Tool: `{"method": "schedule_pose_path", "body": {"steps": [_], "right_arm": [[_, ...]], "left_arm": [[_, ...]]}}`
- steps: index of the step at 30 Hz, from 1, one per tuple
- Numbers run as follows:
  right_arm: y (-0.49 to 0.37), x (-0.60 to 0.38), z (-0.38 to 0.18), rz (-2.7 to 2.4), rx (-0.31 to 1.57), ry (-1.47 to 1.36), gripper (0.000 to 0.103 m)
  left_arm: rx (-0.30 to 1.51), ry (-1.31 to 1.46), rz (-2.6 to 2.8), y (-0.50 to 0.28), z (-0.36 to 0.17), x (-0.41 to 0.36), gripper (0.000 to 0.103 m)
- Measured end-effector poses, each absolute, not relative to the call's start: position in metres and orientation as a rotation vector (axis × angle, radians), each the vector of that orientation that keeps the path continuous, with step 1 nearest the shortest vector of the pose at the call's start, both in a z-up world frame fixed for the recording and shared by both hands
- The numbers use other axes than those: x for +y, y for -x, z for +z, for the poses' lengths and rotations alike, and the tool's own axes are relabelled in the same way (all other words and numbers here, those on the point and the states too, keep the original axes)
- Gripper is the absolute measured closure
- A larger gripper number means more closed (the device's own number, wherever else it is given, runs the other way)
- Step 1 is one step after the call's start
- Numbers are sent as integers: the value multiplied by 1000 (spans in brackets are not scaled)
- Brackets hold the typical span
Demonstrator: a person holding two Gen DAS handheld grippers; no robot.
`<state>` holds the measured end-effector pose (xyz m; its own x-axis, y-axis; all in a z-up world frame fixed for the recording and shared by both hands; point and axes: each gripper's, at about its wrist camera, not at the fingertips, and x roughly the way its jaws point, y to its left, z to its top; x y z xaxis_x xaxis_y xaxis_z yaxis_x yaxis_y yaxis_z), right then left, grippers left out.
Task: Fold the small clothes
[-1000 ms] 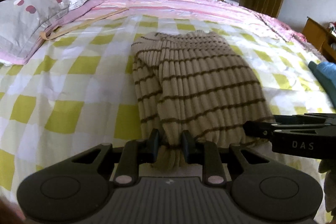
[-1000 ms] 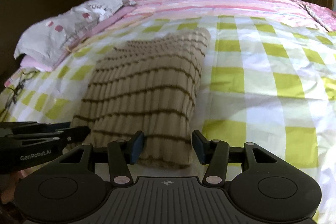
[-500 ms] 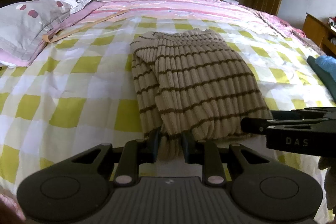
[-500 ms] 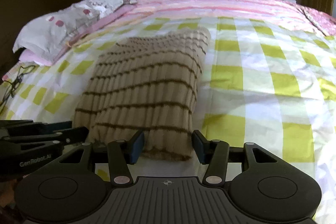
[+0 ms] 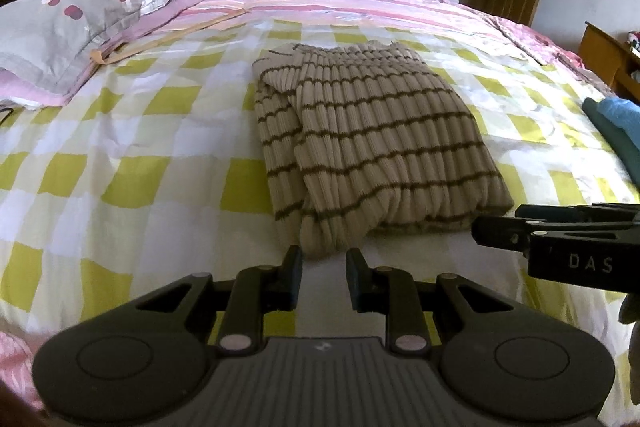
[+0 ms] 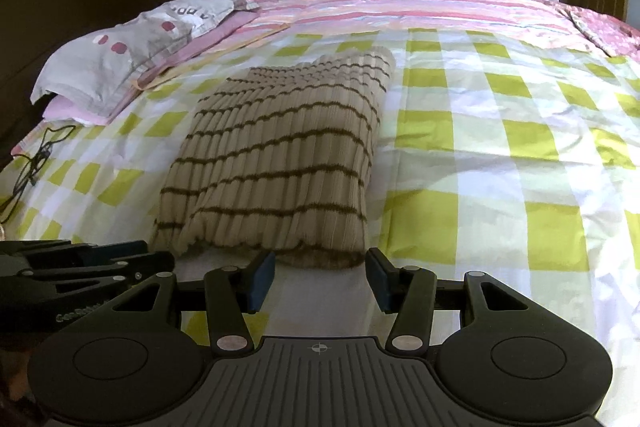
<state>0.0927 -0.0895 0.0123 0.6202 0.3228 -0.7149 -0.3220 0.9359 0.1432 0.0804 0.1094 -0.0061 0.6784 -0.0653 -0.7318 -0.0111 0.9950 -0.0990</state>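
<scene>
A folded beige sweater with brown stripes (image 5: 380, 147) (image 6: 280, 163) lies flat on the yellow-checked bed cover (image 5: 140, 147). My left gripper (image 5: 323, 259) sits just short of the sweater's near left corner. Its jaws stand a narrow gap apart with nothing between them. At the sweater's near right corner my right gripper (image 6: 320, 263) is open wide, the hem lying just ahead of its fingertips and untouched. Each gripper also shows side-on in the other's view: the right gripper (image 5: 540, 231) and the left gripper (image 6: 100, 259).
A grey spotted pillow (image 5: 60, 27) (image 6: 120, 59) rests at the left by the dark headboard. Folded blue and teal clothes (image 5: 616, 127) lie at the bed's right edge. A black cable (image 6: 36, 159) trails on the left. Pink striped bedding (image 5: 340, 3) covers the far side.
Both grippers have drawn back from the sweater. The fabric that stood between the left fingers now lies ahead of them. The sweater stays flat on the bed.
</scene>
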Motion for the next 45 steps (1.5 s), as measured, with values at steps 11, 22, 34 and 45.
{"method": "schedule_pose_path", "body": {"steps": [11,22,34,45], "right_arm": [[-71,-95,10,366,827,-22,53],[-56,-92,6,362,834,-21,53],[-44,-91,0,359,843,-27,53],[-34,-95,1,358,837,-40,53]], "left_arm": [[839,95,-50,-66,-11,102,72],[837,95,-60,-56,-11,97,71],[835,76,-78,-45,-11,88,68],[825,69,-97,-34,-7,80,64]]}}
